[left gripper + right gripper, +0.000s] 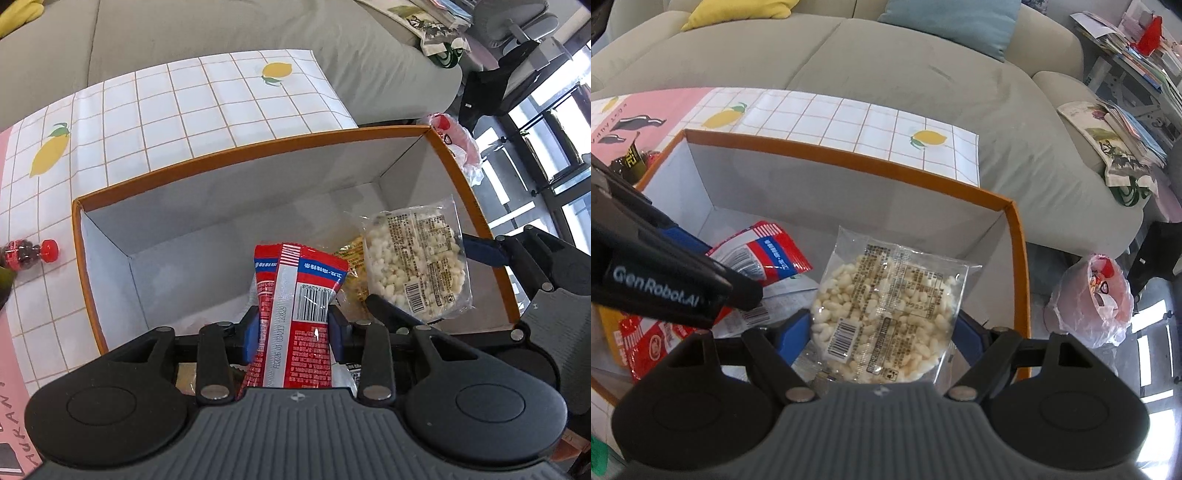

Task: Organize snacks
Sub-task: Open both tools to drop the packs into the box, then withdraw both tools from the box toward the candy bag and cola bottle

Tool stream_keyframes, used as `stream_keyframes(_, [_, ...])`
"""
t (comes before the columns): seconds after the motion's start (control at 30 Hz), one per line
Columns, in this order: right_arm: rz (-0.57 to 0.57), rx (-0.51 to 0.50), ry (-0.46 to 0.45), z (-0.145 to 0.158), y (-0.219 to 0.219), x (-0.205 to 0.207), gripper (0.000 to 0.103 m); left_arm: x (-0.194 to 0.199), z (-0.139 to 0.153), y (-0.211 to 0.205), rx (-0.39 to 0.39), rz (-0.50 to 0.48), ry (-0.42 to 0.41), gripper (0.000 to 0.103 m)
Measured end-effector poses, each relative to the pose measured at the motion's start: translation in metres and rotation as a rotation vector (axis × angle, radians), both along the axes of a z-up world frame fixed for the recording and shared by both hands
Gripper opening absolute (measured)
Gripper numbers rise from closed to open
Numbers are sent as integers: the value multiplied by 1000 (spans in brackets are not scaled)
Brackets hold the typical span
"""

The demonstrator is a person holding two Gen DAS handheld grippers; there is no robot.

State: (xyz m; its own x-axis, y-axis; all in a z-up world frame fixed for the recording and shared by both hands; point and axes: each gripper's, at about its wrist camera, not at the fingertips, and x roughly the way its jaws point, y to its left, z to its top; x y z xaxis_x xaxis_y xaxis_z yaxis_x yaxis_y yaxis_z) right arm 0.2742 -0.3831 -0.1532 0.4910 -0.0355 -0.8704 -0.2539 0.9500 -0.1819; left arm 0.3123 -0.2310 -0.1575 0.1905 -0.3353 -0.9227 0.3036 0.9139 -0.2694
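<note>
A grey-green fabric sofa (pixel 886 66) fills the background, soft and rounded, with the table (pixel 192 103) set just in front of it under a smooth white grid-print cloth dotted with lemons. On the table stands the open cardboard box (pixel 221 155), rectangular, orange along its rim and plain white inside; its upright walls make it the likely collecting place for the snacks, and both grippers reach over it. The left gripper (pixel 291 330) is clamped on a long red snack packet (pixel 295 295), a glossy crinkled sachet with blue and white bands and a barcode, pinched about halfway along so its top end stands up over the box floor. The right gripper (pixel 882 328) holds a flat clear packet of puffed rice (pixel 882 314), blue pads pressing its two side edges; the film is thin and printed with dense text, the white grains lumpy beneath, and it hangs over the right part of the box. Other red and yellow wrappers (pixel 650 343) lie loose in the near corner. A small bottle with a red cap (pixel 29 253) lies on its side on the cloth, apart from the box
</note>
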Motion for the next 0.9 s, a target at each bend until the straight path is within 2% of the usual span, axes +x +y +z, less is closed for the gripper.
stream_keyframes(0.1, [7, -11, 10, -3, 3, 1, 79, 0, -1, 0, 14, 0, -6, 44])
stream_keyframes(0.2, [13, -15, 20, -5, 6, 2, 79, -1, 0, 3, 18, -1, -15, 50])
stream_keyframes(0.4, [6, -15, 50, -11, 9, 3, 81, -1, 7, 6, 11, 1, -43, 70])
stream_keyframes(0.47, [3, -13, 42, -10, 11, 1, 86, -3, 11, 8, 7, 3, -50, 74])
stream_keyframes(0.5, [2, -12, 36, -9, 12, 1, 93, -4, 12, 9, 3, 7, -53, 76])
stream_keyframes(0.67, [3, -36, 34, -2, 18, -2, 97, -9, 23, 16, -5, 19, -81, 78])
stream_keyframes(0.9, [-37, -47, 18, 18, 28, -13, 99, -29, 55, 30, 29, 19, -189, 78])
